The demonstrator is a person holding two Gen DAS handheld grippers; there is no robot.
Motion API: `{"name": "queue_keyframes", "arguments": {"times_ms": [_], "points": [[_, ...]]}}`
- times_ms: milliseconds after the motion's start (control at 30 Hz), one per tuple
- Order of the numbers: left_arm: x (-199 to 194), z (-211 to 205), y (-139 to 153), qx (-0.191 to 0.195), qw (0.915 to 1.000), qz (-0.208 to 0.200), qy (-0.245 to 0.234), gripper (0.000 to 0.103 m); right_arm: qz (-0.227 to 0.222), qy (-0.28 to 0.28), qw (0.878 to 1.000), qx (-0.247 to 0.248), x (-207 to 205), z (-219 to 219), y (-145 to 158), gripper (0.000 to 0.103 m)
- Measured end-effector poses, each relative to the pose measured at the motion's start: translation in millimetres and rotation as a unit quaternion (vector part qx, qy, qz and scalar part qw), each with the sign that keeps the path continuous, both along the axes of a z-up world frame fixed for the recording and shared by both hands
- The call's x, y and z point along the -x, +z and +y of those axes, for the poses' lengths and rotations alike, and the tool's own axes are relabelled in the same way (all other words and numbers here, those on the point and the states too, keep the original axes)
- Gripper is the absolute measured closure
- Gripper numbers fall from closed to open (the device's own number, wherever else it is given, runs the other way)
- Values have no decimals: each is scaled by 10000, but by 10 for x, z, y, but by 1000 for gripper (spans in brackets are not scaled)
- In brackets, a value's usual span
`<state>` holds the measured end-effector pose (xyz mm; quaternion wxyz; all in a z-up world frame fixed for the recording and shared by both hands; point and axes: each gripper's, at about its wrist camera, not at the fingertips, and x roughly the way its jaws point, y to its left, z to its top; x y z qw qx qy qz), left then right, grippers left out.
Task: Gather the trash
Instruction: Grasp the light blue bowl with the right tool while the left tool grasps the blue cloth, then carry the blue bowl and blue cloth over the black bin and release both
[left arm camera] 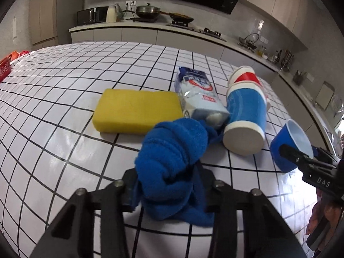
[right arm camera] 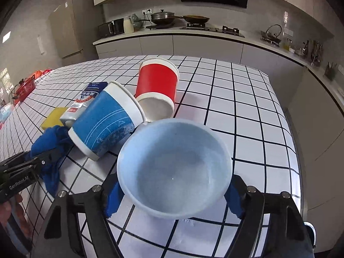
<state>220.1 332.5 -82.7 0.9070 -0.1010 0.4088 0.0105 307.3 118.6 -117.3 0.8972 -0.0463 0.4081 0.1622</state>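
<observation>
A crumpled blue cloth [left arm camera: 172, 150] lies on the checked table [left arm camera: 64, 99], and my left gripper [left arm camera: 167, 189] is shut on its near end. In the right wrist view the same cloth [right arm camera: 51, 142] hangs from the left gripper [right arm camera: 36, 163]. My right gripper [right arm camera: 174, 200] is shut on a small blue cup [right arm camera: 174, 167], which is tilted with its pale inside facing the camera. That blue cup [left arm camera: 288, 146] and the right gripper [left arm camera: 301, 154] show at the right of the left wrist view. A blue-and-white paper cup [left arm camera: 245, 116] lies on its side, with a red paper cup [right arm camera: 157, 90] behind it.
A yellow sponge [left arm camera: 137, 111] and a plastic packet [left arm camera: 200, 94] lie beside the cloth. A red basket [right arm camera: 23, 88] sits at the table's far left. The table's right edge [right arm camera: 283, 116] drops off to the floor. A kitchen counter [right arm camera: 193, 34] runs behind.
</observation>
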Motion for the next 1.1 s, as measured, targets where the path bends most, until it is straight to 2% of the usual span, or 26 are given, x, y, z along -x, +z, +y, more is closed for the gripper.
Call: {"name": "queue_keyframes", "arguments": {"times_ms": [633,700,767,800,833,867,933,1100], "points": [[611,-231,273,-5,9990,-374,255,65,-262,198,9995,-9,552,-288,313,23],[644,-238,262,49,9992,-279,290,65,-266,231,9994,-24,643,-344,320,23],[697,-217,240,266,9989,-204,342,64,-277,267,9993,-14,724,-383,327,23],[738,-247,273,138,9989,-265,360,63,-277,279,9992,-5,760,-405,327,23],[793,-304,312,-71,9985,-424,327,58,-274,291,9992,-9,801,-433,326,23],[803,-404,267,-270,9987,-365,226,58,-272,295,9992,-12,818,-457,324,23],[785,-417,145,-37,9999,-65,153,61,-252,299,9992,-28,872,-507,315,23],[1015,-501,232,-34,9987,-377,339,62,-302,334,9990,5,1035,-611,351,23]]}}
